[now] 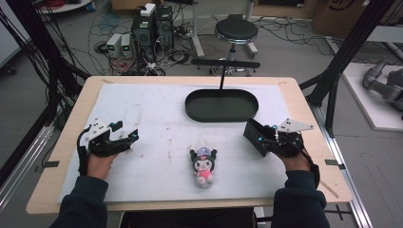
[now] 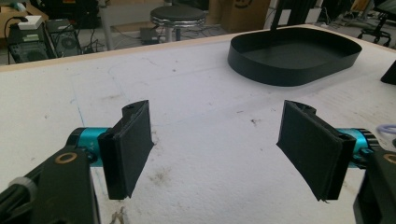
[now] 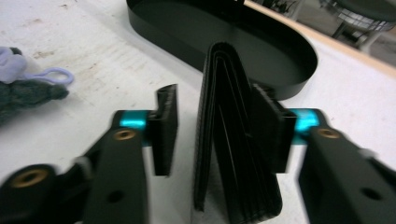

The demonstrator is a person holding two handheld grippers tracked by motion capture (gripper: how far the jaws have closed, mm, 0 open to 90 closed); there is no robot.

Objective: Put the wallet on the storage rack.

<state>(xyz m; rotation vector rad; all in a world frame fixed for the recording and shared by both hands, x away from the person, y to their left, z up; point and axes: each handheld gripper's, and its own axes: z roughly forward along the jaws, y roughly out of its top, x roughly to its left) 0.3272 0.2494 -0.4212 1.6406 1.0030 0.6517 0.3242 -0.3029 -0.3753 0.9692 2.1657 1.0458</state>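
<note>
Right gripper [image 3: 212, 135]: your jaws stand narrowly apart around a black wallet [image 3: 236, 140] set on edge between them. One pad lies against its far side; on the other side a gap shows, so I judge the grip not yet firm.
Left gripper [image 2: 219, 149]: jaws spread wide, nothing between them, low over the white mat [image 1: 142, 118] at about 9 o'clock.
Wallet position: in the high view the wallet [image 1: 254, 137] sits at about 3 o'clock on the mat, just short of the black oval tray [image 1: 221, 105], which lies toward 12 o'clock.
Plush toy [image 1: 204, 166]: lies flat at about 6 o'clock, well apart from both grippers.
Risk, slip: if you lift before both pads press, the folded wallet may tip or slide out.
Risk, splaying: squeezing only near the fold could let the leaves fan open.
Risk, tray rim: carried low toward 12 o'clock, the wallet's edge could catch the rim and shove the tray.
</note>
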